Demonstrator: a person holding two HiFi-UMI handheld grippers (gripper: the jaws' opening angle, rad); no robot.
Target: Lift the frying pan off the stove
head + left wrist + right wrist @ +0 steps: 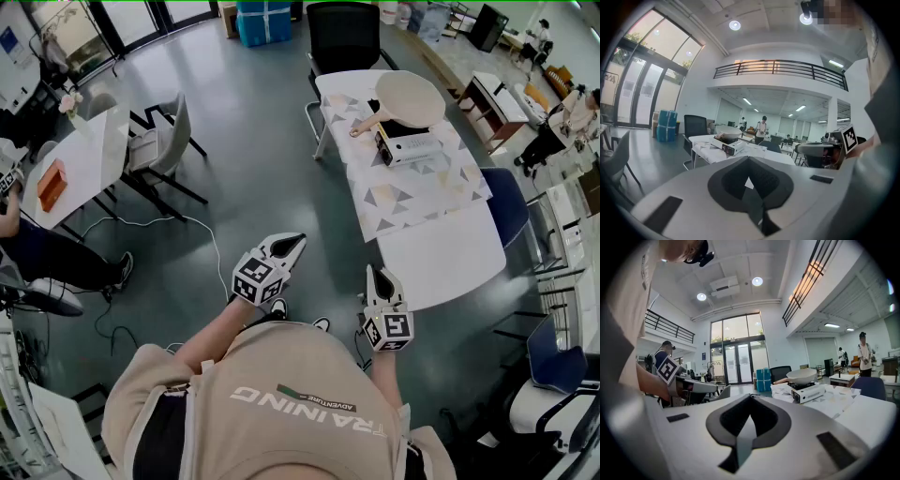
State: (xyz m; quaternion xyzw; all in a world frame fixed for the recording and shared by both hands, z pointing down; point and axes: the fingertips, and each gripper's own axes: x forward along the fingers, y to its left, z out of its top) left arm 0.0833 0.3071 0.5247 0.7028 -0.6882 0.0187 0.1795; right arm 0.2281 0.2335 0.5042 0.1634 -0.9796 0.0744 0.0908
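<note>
A cream frying pan point(411, 98) sits on a white portable stove point(410, 147) at the far end of a long table with a patterned cloth point(412, 192); its wooden handle point(364, 127) points left. Both grippers hang close to the person's body, well short of the table. The left gripper point(296, 242) is shut and empty; the right gripper point(371, 273) is also shut and empty. In the left gripper view the pan point(727, 131) and stove point(730, 146) lie far beyond the shut left gripper point(749, 159). The right gripper view shows the pan point(802, 376) and stove point(809, 392) ahead right of the right gripper point(750, 397).
A black office chair point(343, 33) stands behind the table, a blue chair point(504, 202) at its right. Left is a white table point(80, 159) with grey chairs point(159, 145) and a cable on the floor point(187, 225). Blue boxes point(263, 21) stand at the back.
</note>
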